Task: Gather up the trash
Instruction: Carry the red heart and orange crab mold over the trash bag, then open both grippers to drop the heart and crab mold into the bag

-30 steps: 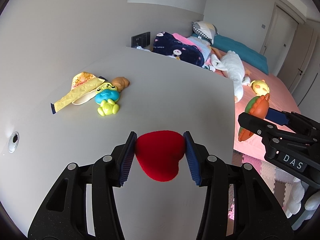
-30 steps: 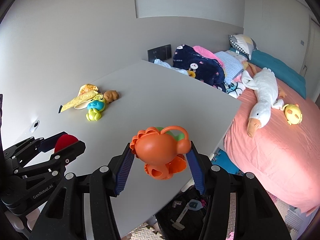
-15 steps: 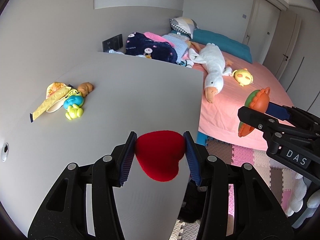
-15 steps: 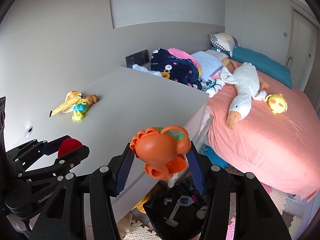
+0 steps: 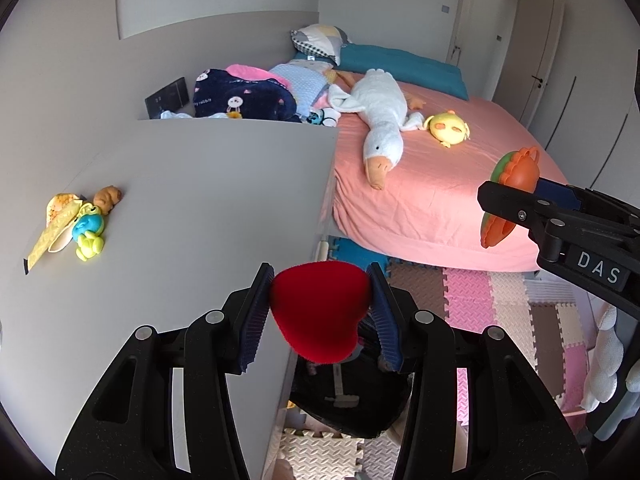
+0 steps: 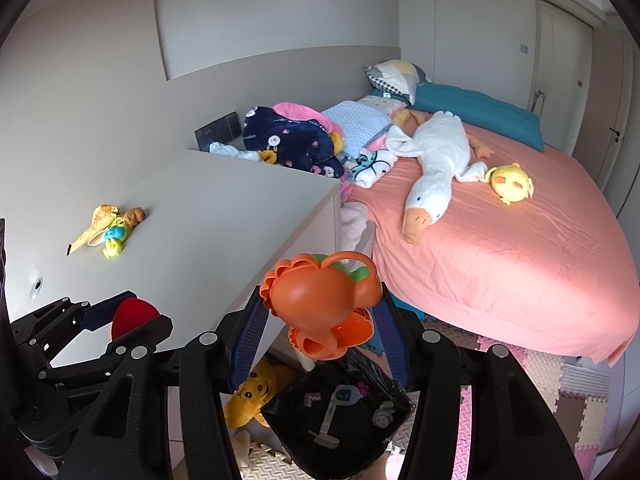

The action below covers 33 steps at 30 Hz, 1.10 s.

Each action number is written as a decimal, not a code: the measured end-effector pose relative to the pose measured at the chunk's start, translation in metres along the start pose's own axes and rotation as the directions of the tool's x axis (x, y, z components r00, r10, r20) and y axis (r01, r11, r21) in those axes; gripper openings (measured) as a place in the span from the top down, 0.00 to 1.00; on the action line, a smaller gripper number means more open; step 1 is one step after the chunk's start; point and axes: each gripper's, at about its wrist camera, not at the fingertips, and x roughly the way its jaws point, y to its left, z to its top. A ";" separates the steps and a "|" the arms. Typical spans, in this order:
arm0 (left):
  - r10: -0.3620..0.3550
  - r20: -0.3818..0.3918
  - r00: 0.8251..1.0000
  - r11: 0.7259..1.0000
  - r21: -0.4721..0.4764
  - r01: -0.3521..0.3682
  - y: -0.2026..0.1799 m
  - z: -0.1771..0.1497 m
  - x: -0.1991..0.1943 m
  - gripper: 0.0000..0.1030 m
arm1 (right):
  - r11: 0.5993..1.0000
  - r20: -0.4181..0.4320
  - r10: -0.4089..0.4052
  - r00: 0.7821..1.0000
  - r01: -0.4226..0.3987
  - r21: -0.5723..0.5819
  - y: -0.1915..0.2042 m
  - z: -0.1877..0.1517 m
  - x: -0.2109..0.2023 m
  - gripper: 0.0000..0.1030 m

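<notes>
**Two items in carriage toward the bin bag**

Change since a second ago: both grippers have swung off the table toward its bed-side edge; the black bin bag [image 6: 340, 412], absent from the earliest views, now lies below them on the floor mats.

Nearest: left gripper [image 5: 320, 312], jaws clamped on a red heart-shaped toy [image 5: 318, 312], over the table edge. Right gripper [image 6: 318, 316], jaws clamped on an orange plastic toy [image 6: 320, 300], almost directly above the bag, which already holds a few small pieces.

Middle: grey table [image 5: 200, 200], carrying a cluster by the wall: yellow wrapper [image 5: 52, 224], blue-green toy [image 5: 89, 234], small brown figure [image 5: 107, 196]. Uncollected.

Far: pink bed [image 6: 520, 248] with white goose plush [image 6: 436, 168].

Status: partly done; two drops pending, cluster remaining.
</notes>
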 end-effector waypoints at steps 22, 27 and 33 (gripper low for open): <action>-0.026 -0.053 0.998 0.987 0.154 0.034 -0.054 -0.004 0.025 0.05 | 0.974 -0.036 -0.161 0.986 0.165 0.155 -0.064 -0.007 0.010 0.19; -0.010 -0.057 0.998 0.994 0.109 0.016 -0.038 -0.002 0.024 0.05 | 0.975 -0.034 -0.148 0.988 0.151 0.161 -0.064 -0.007 0.013 0.19; 0.004 -0.061 0.998 0.997 0.081 0.001 -0.020 -0.004 0.025 0.05 | 0.980 -0.025 -0.121 0.992 0.123 0.158 -0.052 -0.003 0.015 0.19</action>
